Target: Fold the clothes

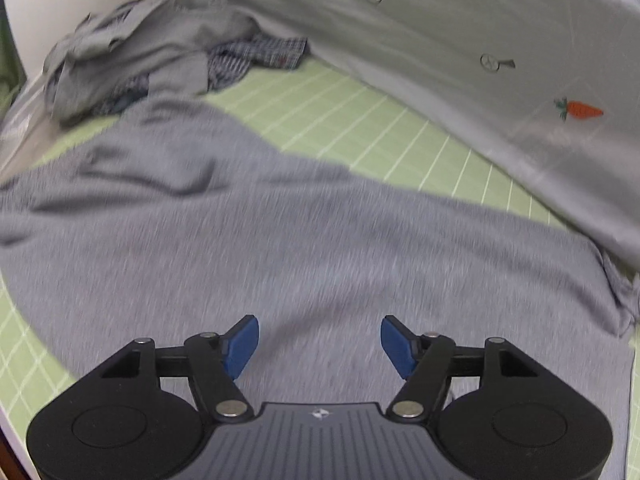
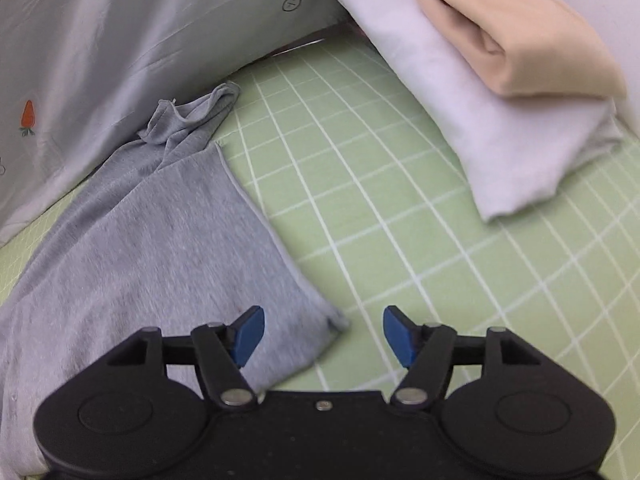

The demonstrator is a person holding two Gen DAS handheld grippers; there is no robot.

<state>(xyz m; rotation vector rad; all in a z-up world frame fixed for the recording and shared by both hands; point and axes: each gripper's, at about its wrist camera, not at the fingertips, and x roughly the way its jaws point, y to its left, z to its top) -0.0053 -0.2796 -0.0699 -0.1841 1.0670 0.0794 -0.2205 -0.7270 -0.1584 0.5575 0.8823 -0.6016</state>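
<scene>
A grey knit garment (image 1: 256, 232) lies spread over the green checked sheet (image 1: 360, 128). My left gripper (image 1: 319, 346) hovers above its middle, jaws open with only cloth below them. In the right wrist view the same grey garment (image 2: 160, 240) shows its right edge and a bunched sleeve (image 2: 192, 120) at the far end. My right gripper (image 2: 323, 336) stands open over the garment's near right corner, with the left blue pad (image 2: 248, 334) over cloth and the right pad (image 2: 398, 334) over the sheet (image 2: 400, 208). Neither gripper holds anything.
A heap of grey and checked clothes (image 1: 160, 56) lies at the far left. A pale grey quilt with a carrot motif (image 1: 480, 60) runs along the back. At the right, a folded white garment (image 2: 480, 120) carries a folded beige one (image 2: 520, 28).
</scene>
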